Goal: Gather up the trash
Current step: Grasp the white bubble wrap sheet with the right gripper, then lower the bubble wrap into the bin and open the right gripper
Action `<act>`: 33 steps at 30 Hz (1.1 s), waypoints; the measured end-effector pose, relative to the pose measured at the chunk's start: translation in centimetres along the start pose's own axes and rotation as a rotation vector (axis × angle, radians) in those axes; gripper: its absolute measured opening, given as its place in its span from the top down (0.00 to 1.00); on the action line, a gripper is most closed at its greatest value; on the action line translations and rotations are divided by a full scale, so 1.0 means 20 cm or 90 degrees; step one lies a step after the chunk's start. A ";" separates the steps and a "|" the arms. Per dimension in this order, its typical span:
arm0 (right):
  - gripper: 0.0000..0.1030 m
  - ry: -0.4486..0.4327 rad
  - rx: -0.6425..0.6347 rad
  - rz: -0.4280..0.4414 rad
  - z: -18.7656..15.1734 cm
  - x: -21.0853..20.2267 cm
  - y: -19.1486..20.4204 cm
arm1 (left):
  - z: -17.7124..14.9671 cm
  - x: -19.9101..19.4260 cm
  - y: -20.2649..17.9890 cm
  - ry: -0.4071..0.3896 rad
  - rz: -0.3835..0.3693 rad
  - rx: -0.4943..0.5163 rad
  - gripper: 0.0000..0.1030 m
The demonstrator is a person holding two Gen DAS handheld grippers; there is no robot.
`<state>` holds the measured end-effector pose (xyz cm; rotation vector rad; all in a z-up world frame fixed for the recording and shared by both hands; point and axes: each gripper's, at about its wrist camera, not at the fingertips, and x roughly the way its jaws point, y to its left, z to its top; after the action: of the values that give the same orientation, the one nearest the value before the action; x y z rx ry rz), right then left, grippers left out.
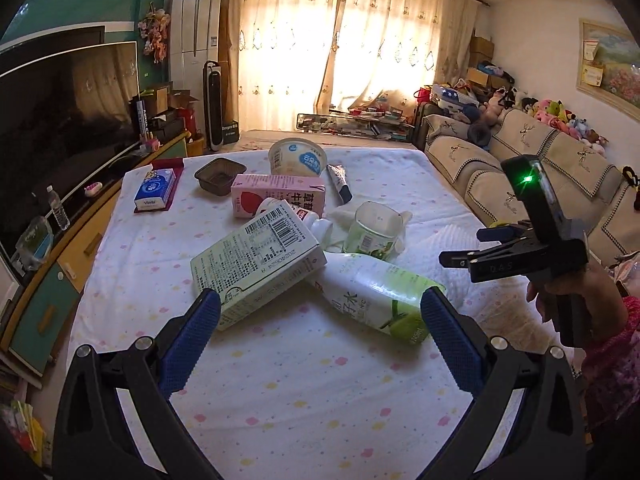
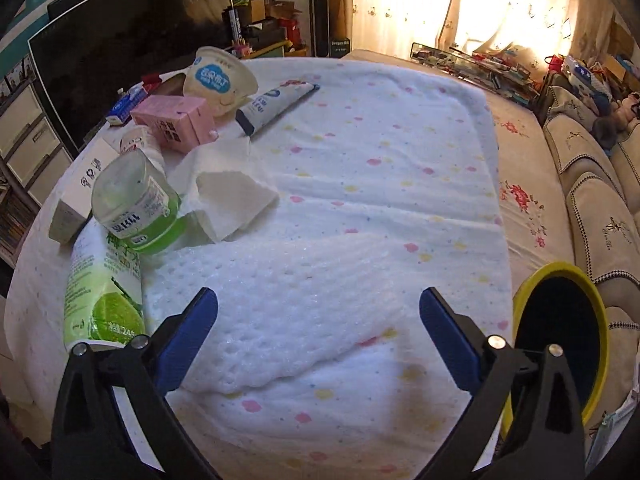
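Both grippers — left, right — gape empty; 3 cartons, 1 tube, 1 bin.

Left gripper hovers with jaws spread wide over the spotted white tablecloth; a pale green printed carton lies tilted across a white-and-green drink carton. Right gripper hangs at the side, above the cloth.

I see the carton lying across the bottle on the table. The cup lies behind them on a tissue. The bin stands right of the table.
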<state>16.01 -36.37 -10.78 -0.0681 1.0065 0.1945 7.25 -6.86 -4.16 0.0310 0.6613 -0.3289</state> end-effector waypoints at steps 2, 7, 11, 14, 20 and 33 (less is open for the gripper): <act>0.07 0.018 -0.008 0.009 0.00 0.05 0.01 | 0.01 0.01 0.00 0.002 -0.003 -0.005 0.04; 0.16 0.013 0.004 0.036 -0.02 0.06 0.00 | 0.01 0.02 0.00 0.005 -0.002 -0.006 0.04; 0.38 0.010 -0.004 0.060 -0.02 0.02 0.02 | 0.00 0.04 0.00 0.008 -0.006 -0.008 0.04; 0.58 0.000 0.001 0.083 -0.02 0.00 0.05 | 0.00 0.05 0.00 0.010 -0.007 -0.006 0.04; 0.67 -0.059 0.019 0.083 -0.03 -0.18 0.02 | 0.01 0.03 0.01 0.004 -0.004 -0.006 0.04; 0.67 -0.136 0.138 -0.033 -0.17 -0.55 -0.49 | 0.01 0.04 -0.03 0.011 -0.009 0.005 0.04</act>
<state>9.43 -47.85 -3.62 0.1211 0.8065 0.0430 7.68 -7.77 -4.48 0.0367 0.6773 -0.3446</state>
